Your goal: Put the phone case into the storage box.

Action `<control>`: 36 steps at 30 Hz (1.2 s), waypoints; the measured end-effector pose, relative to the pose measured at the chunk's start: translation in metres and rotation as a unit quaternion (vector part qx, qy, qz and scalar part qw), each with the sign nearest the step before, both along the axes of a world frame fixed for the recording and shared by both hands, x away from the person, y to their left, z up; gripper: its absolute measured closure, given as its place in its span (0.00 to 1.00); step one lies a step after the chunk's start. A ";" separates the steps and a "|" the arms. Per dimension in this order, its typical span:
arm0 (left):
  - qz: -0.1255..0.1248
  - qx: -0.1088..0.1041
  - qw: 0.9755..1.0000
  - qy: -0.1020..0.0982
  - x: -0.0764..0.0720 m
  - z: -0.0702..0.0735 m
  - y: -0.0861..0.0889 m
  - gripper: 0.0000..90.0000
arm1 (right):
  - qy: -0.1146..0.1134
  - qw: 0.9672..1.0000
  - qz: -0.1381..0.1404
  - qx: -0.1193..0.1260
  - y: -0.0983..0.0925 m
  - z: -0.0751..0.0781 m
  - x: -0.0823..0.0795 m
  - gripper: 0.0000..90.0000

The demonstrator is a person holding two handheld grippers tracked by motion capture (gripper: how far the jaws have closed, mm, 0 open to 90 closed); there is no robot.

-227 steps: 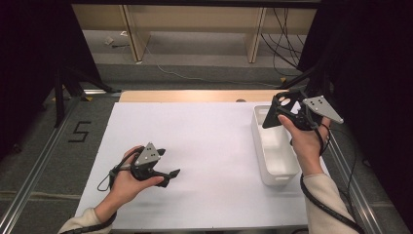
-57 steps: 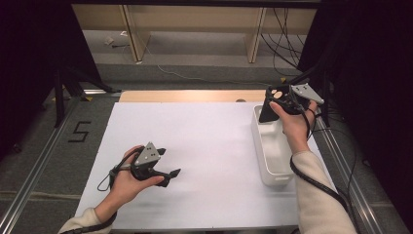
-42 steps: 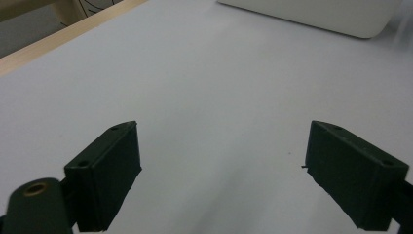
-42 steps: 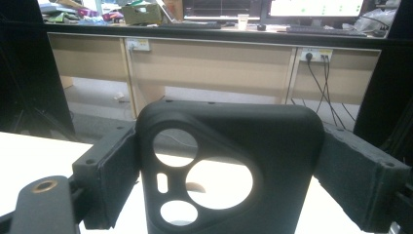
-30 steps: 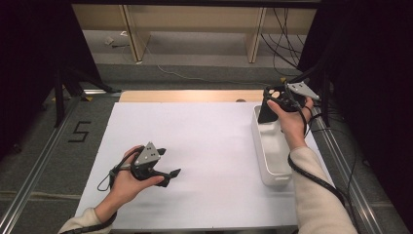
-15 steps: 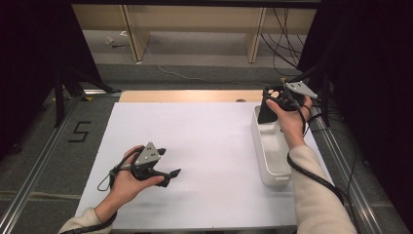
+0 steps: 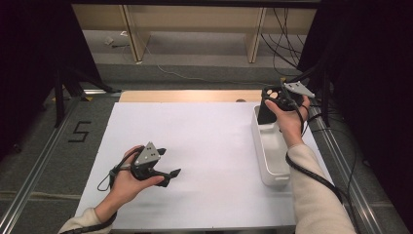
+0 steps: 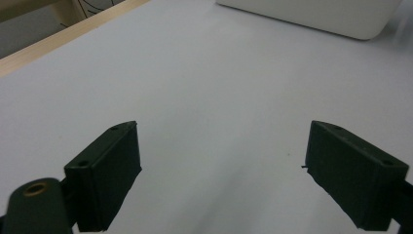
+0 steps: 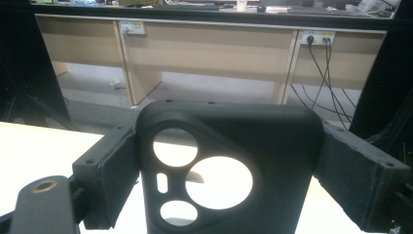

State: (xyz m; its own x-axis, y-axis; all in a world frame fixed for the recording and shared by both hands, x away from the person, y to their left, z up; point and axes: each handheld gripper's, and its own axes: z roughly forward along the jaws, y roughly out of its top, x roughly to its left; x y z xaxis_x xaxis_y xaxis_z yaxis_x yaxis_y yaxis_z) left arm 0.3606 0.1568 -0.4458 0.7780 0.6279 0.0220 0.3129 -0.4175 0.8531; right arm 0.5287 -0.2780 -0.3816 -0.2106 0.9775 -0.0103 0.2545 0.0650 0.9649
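- From above, I see my right hand-held gripper (image 7: pixel 271 100) over the white bin (image 7: pixel 271 151).
- Its own camera shows it grasping a black phone case (image 9: pixel 229 168).
- My left hand-held gripper (image 8: pixel 221 180) is released over the counter (image 8: pixel 209 87).

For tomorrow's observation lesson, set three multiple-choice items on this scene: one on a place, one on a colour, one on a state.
1. Where is the white bin?
A. at the table's right edge
B. at the table's left edge
C. on the floor

2. What colour is the phone case?
A. red
B. black
C. yellow

3. How do the left gripper jaws stand?
A. shut on a cloth
B. shut on the phone case
C. open, nothing between them

Answers: 1 A, the high view shows it there; 2 B, black between the right gripper jaws; 3 C, bare table between them.
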 end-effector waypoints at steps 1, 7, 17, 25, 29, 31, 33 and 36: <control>0.000 0.000 1.000 0.000 0.000 0.000 0.000 0.14 | 0.000 1.000 0.000 0.000 0.000 0.000 0.000 0.17; 0.000 0.000 1.000 0.001 0.000 0.000 0.000 0.14 | 0.003 1.000 0.000 -0.001 0.001 -0.003 0.002 0.17; 0.000 0.000 1.000 0.002 0.000 -0.001 0.000 0.14 | 0.014 1.000 0.001 -0.006 0.002 -0.008 0.005 0.17; -0.001 0.000 1.000 0.002 0.000 -0.001 0.000 0.14 | 0.025 1.000 -0.002 -0.006 0.002 -0.013 0.008 0.17; -0.001 0.000 1.000 0.002 0.000 -0.001 0.000 0.14 | 0.030 1.000 -0.003 -0.005 0.002 -0.015 0.009 0.17; -0.001 0.000 1.000 0.001 0.000 -0.001 0.000 0.14 | 0.031 0.999 -0.004 -0.006 0.002 -0.016 0.010 0.17; -0.001 0.000 1.000 0.001 0.000 -0.001 0.000 0.14 | 0.033 0.999 -0.004 -0.006 0.003 -0.018 0.011 0.17; -0.001 -0.001 1.000 0.001 0.000 0.000 0.000 0.14 | 0.036 0.999 -0.006 -0.005 0.003 -0.020 0.012 0.17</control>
State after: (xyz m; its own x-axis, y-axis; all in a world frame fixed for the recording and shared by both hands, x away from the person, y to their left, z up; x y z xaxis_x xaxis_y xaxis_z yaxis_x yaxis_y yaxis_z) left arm 0.3608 0.1566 -0.4462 0.7792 0.6264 0.0193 0.3143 -0.4172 0.8527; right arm 0.5408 -0.2754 -0.4014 -0.2003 0.9797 -0.0052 0.3234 0.0712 0.9436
